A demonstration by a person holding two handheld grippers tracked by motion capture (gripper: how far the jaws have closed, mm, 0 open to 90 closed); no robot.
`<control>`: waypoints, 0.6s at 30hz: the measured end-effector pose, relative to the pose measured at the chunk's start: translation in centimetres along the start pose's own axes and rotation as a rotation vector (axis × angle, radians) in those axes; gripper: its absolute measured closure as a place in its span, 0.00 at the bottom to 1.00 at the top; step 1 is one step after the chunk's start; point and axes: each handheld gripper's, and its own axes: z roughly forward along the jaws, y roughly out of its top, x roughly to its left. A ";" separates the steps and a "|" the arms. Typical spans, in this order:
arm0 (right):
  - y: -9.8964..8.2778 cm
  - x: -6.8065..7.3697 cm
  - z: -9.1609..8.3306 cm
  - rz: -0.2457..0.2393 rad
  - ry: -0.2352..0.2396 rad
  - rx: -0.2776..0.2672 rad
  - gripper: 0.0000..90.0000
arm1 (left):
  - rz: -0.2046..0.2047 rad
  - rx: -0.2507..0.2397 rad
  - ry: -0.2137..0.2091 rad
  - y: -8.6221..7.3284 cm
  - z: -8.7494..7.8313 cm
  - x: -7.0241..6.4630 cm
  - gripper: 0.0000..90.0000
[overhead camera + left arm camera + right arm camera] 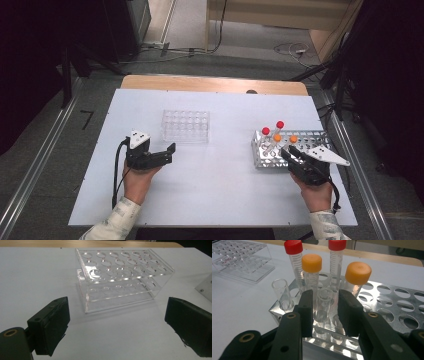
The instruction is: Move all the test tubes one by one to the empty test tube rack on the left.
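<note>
Fingers [307, 312] of right gripper [325, 313] narrowed around uncapped tube [323, 305], apparently not yet pinching; off-centre squeeze might tilt it against 12 o'clock capped tubes [312, 272].

Two hand-held tools, low over the worktop

Left tool [167, 152] lies level in its hand [136, 181], jaws spread wide with nothing between. Right tool [289, 151] angles forward, jaws narrowed to a small gap.

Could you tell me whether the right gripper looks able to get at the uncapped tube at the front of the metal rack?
Probably yes: the right gripper already straddles that uncapped tube, and the capped tubes stand behind it.
</note>
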 end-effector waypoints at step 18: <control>0.4 0.3 0.2 -0.009 0.006 -0.003 0.81 | -0.004 0.007 -0.004 -0.1 0.1 0.0 0.07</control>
